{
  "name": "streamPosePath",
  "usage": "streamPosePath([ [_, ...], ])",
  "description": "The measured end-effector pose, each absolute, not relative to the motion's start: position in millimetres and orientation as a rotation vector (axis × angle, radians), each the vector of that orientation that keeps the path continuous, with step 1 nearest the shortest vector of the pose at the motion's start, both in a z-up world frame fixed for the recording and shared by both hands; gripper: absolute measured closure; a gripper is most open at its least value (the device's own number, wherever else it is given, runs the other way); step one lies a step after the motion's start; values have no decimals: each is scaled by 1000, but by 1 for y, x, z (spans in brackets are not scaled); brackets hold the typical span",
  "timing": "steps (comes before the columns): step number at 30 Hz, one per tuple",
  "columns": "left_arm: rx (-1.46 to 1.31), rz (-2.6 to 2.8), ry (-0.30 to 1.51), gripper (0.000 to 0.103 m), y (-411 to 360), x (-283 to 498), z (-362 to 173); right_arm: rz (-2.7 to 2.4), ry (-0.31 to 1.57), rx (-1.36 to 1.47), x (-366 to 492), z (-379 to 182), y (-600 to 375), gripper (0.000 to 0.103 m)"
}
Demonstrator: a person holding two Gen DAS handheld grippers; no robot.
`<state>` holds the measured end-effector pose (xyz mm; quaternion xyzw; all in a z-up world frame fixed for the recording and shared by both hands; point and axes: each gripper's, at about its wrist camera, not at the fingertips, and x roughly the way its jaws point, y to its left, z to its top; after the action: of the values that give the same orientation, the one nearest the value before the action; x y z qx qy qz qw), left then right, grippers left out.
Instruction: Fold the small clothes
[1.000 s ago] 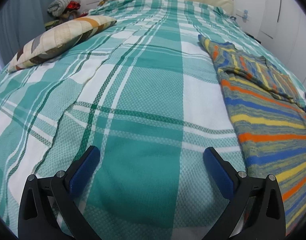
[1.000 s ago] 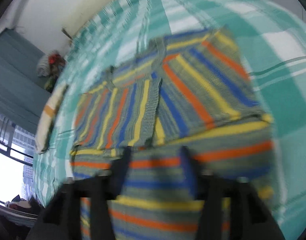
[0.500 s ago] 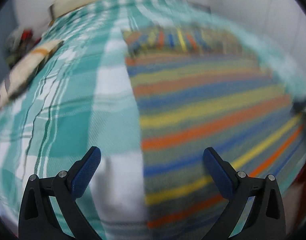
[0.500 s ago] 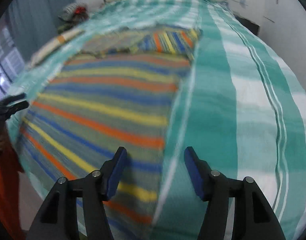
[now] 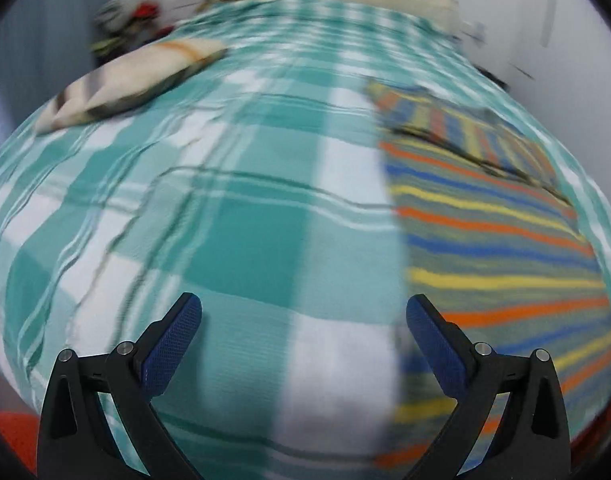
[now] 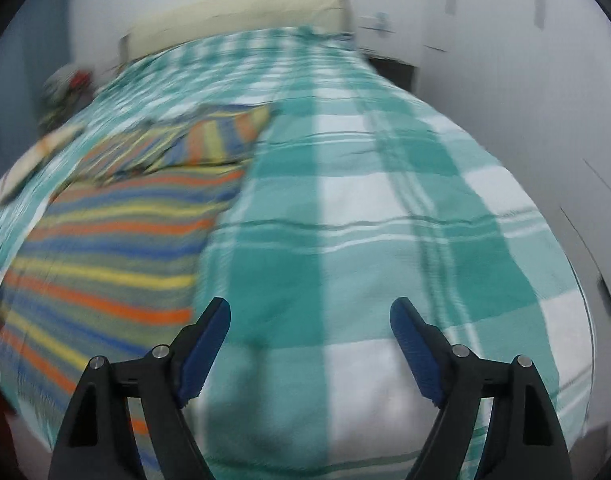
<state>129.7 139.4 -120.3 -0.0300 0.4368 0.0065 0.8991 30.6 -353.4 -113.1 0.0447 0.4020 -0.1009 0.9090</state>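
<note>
A striped garment [image 5: 493, 240] in grey, orange, yellow and blue lies flat on the bed, with a folded-over part at its far end. It fills the right side of the left wrist view and the left side of the right wrist view [image 6: 117, 240]. My left gripper [image 5: 303, 316] is open and empty, over the bedspread just left of the garment's near edge. My right gripper [image 6: 309, 316] is open and empty, over the bedspread just right of the garment. Both views are blurred by motion.
The bed has a teal and white plaid spread [image 5: 233, 208]. A striped pillow [image 5: 133, 84] lies at the far left. A pile of clothes [image 5: 125, 16] sits beyond it. A cream headboard [image 6: 233, 20] and white walls stand behind.
Both grippers have swung back toward the near end of the bed. The right gripper's jaws have opened wider. The left view shifted left, so the garment sits further right.
</note>
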Motion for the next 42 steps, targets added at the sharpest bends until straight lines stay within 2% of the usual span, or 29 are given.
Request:
streamPosePath([
  [5,-90,87,941,1,158,143,-139,-291,878,206,39,-124,-381,21],
  [11,-78,100,964,0,155,146,-149,-300,944,160,43,-141,-376,21],
  [18,-84,92,966,0,156,146,-151,-297,968,130,47,-152,-372,10],
  [30,-66,104,964,0,154,146,-152,-295,959,107,47,-159,-365,1],
  [42,-55,105,976,0,153,147,-152,-304,949,84,47,-162,-363,0],
])
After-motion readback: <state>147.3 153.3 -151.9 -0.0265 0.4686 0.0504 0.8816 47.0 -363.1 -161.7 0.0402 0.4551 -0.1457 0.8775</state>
